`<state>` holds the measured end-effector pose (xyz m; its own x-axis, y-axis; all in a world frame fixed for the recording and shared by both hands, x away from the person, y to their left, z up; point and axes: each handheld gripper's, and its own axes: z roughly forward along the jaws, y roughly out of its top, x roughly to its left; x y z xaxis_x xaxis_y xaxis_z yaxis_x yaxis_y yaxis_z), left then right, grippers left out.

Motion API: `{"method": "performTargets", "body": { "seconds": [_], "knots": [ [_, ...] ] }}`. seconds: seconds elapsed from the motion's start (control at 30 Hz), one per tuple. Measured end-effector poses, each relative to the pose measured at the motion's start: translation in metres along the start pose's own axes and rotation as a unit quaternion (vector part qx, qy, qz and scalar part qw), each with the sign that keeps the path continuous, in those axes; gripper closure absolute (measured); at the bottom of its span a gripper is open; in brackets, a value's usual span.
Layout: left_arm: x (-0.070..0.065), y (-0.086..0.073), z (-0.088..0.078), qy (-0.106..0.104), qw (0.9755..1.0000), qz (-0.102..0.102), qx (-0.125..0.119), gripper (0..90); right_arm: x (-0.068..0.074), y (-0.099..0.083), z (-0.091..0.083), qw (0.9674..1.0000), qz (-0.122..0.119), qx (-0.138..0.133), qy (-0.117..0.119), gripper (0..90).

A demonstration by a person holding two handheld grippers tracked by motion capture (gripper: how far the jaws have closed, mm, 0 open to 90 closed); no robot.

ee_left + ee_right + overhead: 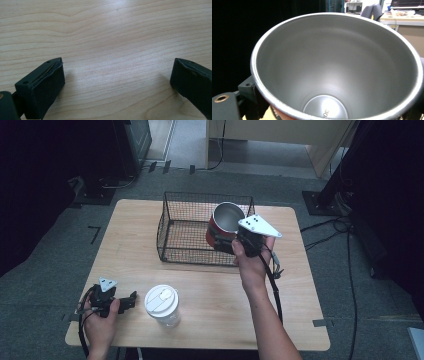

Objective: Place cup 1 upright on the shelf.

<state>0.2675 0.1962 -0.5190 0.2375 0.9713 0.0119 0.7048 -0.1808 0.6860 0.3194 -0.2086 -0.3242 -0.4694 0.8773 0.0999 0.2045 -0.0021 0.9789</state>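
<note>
Two claws, two cups, one basket. Left claw (pixel 131 300) gapes empty on the tabletop (pixel 210 320) beside the white lidded cup (pixel 162 305). Right claw (pixel 226 242) clamps the red steel cup (pixel 224 226), tilted over the wire basket (pixel 185 227) — its gripper view adds the bare steel inside (pixel 337 65).

Pale wooden table (pixel 150 225), smooth with a soft sheen, the grain running in long wavy lines. On it sits a black wire-mesh basket (pixel 172 227), thin dull metal. The red-walled steel cup (pixel 226 222) shows a brushed, satin grey inside and a brighter polished rim. The white lidded plastic cup (pixel 162 305) looks smooth, faintly cloudy. Left gripper (pixel 117 82) pads: matt black, rubbery.
</note>
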Motion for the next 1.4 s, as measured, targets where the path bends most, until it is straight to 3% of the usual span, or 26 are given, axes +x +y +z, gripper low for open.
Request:
{"method": "performTargets", "body": {
  "seconds": [0.5, 0.8, 1.4],
  "knots": [
    [-0.001, 0.001, 0.001, 0.002, 1.0000, -0.003, 0.000, 0.0, -0.028, -0.003, 0.038, 0.9985, 0.003, -0.002, -0.054, 7.6],
    [-0.001, 0.001, 0.001, 0.002, 1.0000, -0.004, 0.000, 0.0, -0.050, -0.022, 0.071, 0.9954, 0.019, 0.025, -0.090, 7.6],
    [-0.001, 0.001, 0.001, 0.002, 1.0000, -0.003, 0.000, 0.0, -0.065, -0.042, 0.107, 0.9901, 0.022, 0.079, -0.114, 7.6]
  ]
}}
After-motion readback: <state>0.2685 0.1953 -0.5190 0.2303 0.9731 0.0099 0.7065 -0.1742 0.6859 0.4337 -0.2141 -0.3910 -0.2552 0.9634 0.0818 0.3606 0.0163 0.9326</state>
